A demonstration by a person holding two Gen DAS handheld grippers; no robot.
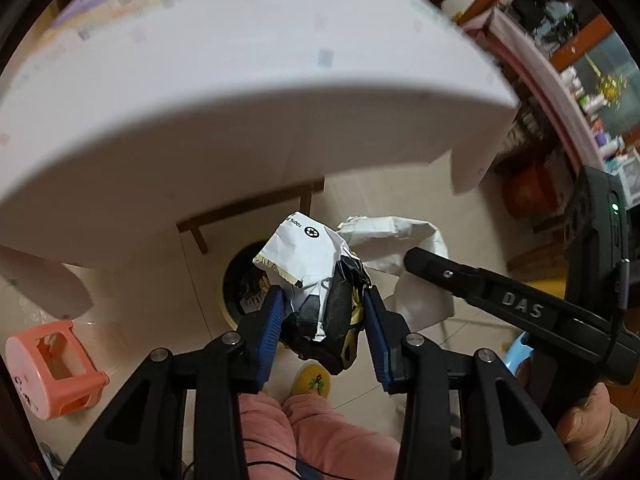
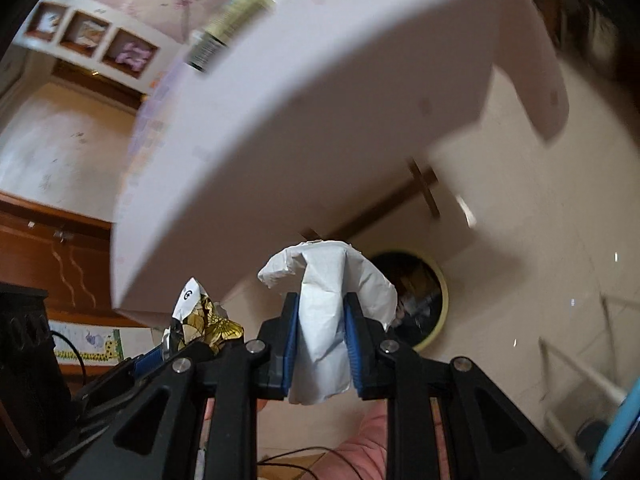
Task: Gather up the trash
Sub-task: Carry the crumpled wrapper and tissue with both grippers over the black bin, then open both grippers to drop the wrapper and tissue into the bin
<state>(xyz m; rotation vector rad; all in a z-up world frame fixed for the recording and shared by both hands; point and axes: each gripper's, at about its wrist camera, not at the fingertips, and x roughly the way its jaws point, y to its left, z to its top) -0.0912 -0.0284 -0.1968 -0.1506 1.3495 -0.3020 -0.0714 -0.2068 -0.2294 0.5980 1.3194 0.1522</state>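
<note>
While my left gripper [image 1: 320,312] clamps the crumpled wrapper [image 1: 316,280] and my right gripper [image 2: 320,344] pinches the white paper [image 2: 324,320], both hang above the bin [image 1: 244,284] beside the tabletop [image 1: 240,112]. I'd centre each load over the rim before loosening the fingers. What's inside the bin stays dark and mostly blocked.

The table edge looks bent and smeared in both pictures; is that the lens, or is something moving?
Both: in the left wrist view the table bows into an arc, fisheye distortion, while the wrapper stays sharp. In the right wrist view the table and bottle are streaked with motion blur, yet the paper between the pads stays crisp.
</note>
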